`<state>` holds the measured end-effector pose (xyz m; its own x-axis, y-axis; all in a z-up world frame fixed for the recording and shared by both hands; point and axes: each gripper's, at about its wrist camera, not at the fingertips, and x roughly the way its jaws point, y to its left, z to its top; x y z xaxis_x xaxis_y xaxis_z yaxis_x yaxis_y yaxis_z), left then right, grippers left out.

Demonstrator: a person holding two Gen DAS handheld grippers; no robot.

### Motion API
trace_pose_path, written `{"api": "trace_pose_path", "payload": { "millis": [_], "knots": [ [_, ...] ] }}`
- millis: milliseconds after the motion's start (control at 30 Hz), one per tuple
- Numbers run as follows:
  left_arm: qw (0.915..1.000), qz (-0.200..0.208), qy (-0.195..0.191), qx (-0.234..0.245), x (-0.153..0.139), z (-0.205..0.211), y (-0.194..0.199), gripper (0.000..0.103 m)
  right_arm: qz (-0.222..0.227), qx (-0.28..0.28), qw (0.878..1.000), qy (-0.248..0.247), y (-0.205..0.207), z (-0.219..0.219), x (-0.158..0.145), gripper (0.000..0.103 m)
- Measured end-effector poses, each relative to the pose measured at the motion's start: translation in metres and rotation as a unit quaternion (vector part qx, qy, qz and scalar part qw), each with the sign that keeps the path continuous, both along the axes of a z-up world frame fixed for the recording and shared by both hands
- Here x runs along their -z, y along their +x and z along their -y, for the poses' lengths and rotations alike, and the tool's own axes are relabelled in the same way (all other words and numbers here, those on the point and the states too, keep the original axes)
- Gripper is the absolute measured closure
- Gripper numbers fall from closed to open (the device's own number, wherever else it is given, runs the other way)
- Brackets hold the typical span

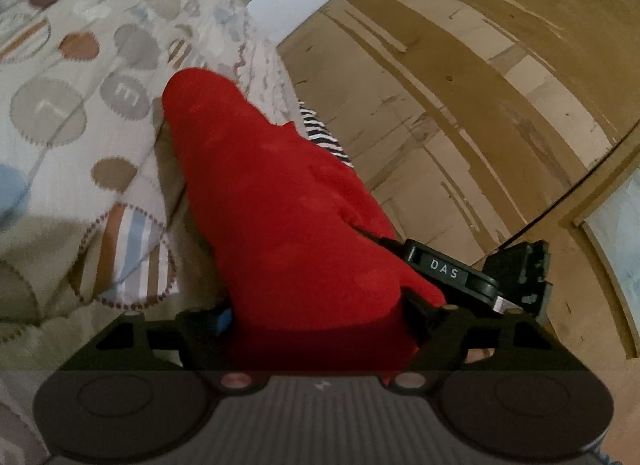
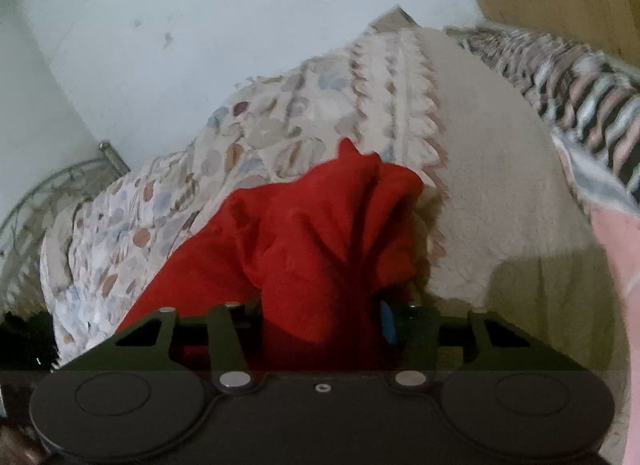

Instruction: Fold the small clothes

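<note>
Left wrist view: patterned bedspread [image 1: 80, 105] with dots and stripes fills the left; plank floor [image 1: 460, 105] runs along its right edge. Red garment [image 1: 280, 205] lies along that right edge of the bed and rises bunched into the left gripper [image 1: 316, 317]. Jaws are partly closed with red cloth filling the gap between them; a blue pad [image 1: 222, 321] touches the cloth on the left. A striped black-and-white fabric [image 1: 320, 133] peeks out beside the garment at the bed's edge. The other black gripper body, labelled DAS [image 1: 448, 271], sits just right of the cloth.

Right wrist view: same bedspread [image 2: 180, 205] at left, pale wall [image 2: 200, 25] behind. Red garment [image 2: 320, 233] hangs gathered in folds, pinched in the right gripper [image 2: 320, 325], jaws closed to a narrow gap on the bunched cloth. Plain beige blanket [image 2: 500, 185] lies to the right; a striped cloth [image 2: 580, 105] at the far right edge.
</note>
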<state>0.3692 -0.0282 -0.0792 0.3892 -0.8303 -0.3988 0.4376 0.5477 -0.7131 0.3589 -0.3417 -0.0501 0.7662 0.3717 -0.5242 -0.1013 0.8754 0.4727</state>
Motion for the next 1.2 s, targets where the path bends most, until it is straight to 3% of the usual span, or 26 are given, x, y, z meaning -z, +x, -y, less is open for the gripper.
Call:
{"api": "trace_pose_path", "payload": {
  "millis": [200,400,567,700,767,833,933,1033,1200],
  "knots": [
    [0.9974,0.066,0.023,-0.015,-0.03,-0.026,-0.014,0.025,0.04,-0.026,0.999,-0.006,-0.003,-0.026,-0.027,0.055],
    [0.9887,0.124,0.052,-0.066,-0.061,-0.082,-0.026,0.025,0.094,-0.056,0.993,0.038,0.015,-0.071,-0.038,0.055],
    [0.9853,0.096,0.077,-0.118,-0.058,-0.133,-0.029,0.024,0.097,-0.095,0.989,0.064,0.045,-0.125,-0.029,0.055],
    [0.9838,0.006,0.095,-0.152,-0.029,-0.17,-0.026,0.024,0.052,-0.123,0.99,0.05,0.065,-0.17,-0.002,0.053],
    [0.9825,-0.018,0.092,-0.161,-0.018,-0.18,-0.027,0.024,0.043,-0.118,0.992,0.035,0.066,-0.179,0.009,0.049],
    [0.981,-0.008,0.101,-0.166,-0.018,-0.18,-0.034,0.021,0.043,-0.113,0.992,0.042,0.063,-0.176,0.014,0.04],
    [0.975,0.027,0.155,-0.157,-0.022,-0.159,-0.043,0.017,0.033,-0.11,0.993,0.032,0.058,-0.168,0.019,0.031],
    [0.97,0.041,0.185,-0.153,-0.024,-0.148,-0.047,0.015,0.028,-0.1,0.994,0.021,0.051,-0.16,0.022,0.024],
    [0.9661,0.041,0.197,-0.162,-0.02,-0.139,-0.051,0.012,0.042,-0.094,0.995,-0.005,0.039,-0.159,0.018,0.022]
  ]
}}
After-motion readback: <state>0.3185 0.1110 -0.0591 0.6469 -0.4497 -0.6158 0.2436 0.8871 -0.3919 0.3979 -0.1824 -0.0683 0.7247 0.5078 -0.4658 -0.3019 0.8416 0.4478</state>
